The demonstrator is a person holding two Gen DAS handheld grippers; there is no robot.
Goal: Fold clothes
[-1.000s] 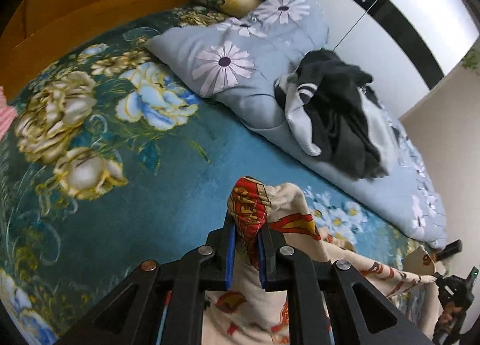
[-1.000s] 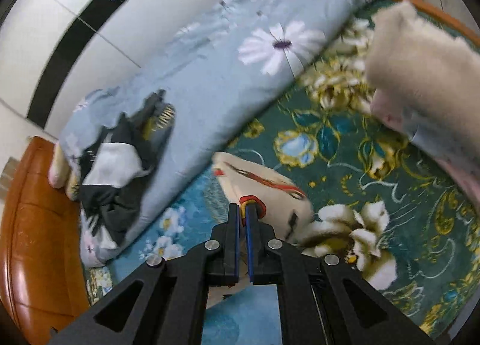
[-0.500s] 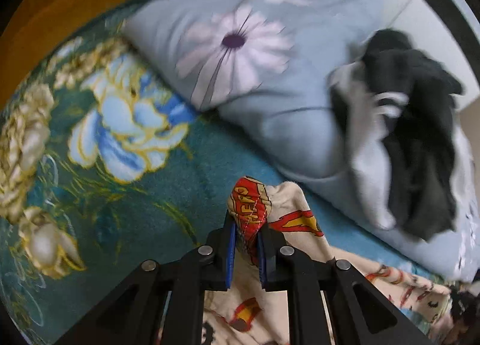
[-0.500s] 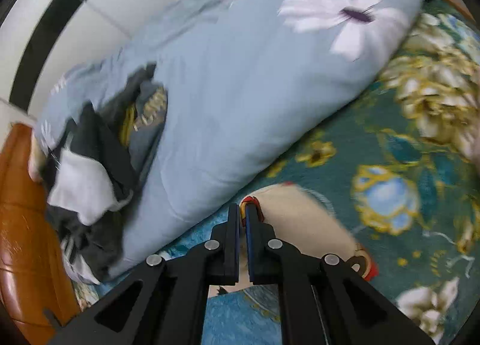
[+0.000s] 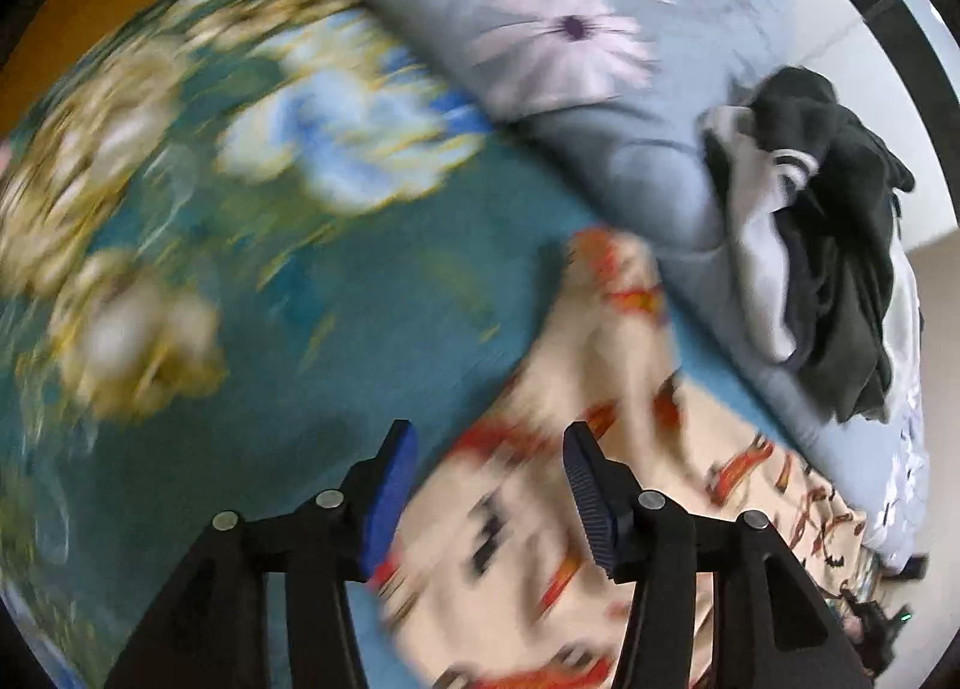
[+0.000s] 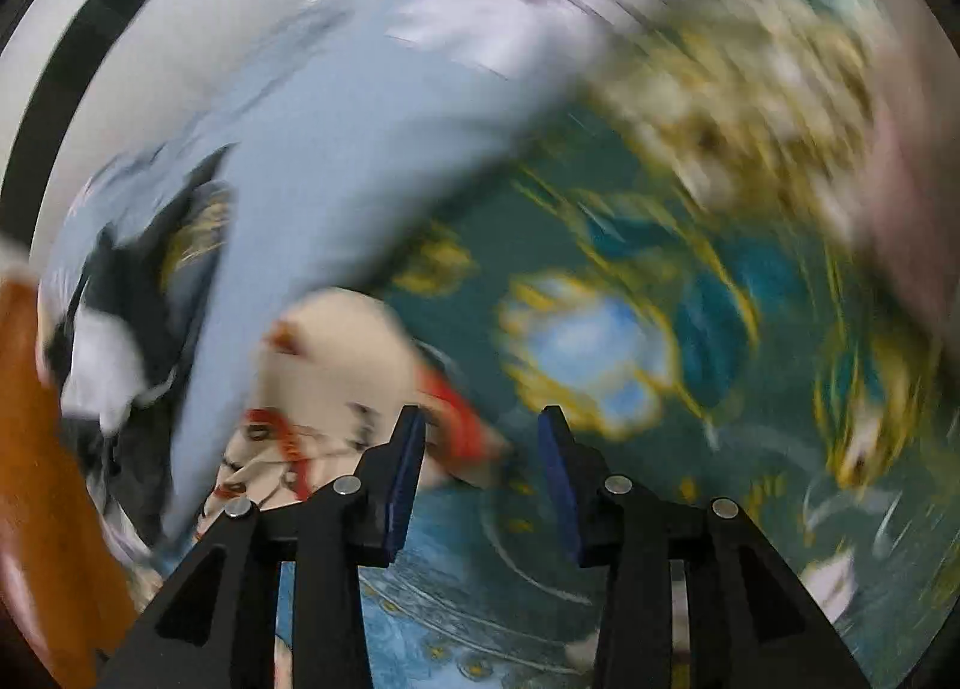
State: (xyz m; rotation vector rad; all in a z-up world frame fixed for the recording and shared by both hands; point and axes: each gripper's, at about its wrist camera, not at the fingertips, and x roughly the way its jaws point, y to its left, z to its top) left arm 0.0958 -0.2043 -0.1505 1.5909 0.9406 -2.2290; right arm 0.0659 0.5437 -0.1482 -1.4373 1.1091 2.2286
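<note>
A cream garment with red and orange print [image 5: 588, 419] lies on the teal floral bedspread [image 5: 210, 329]. My left gripper [image 5: 489, 446] is open and empty just above it, the cloth showing between the fingers. In the right wrist view the same garment [image 6: 336, 365] lies left of and under my right gripper [image 6: 483, 425], which is open and empty. Both views are blurred by motion.
A pale blue daisy-print duvet [image 5: 600, 107] lies along the far side of the bed, with a heap of black and white clothes [image 5: 828, 245] on it. The heap also shows in the right wrist view [image 6: 120, 317]. A wooden headboard [image 6: 42, 479] stands at the left.
Both grippers have opened and let go of the cream garment, which now lies on the bedspread. Both cameras are moving fast.
</note>
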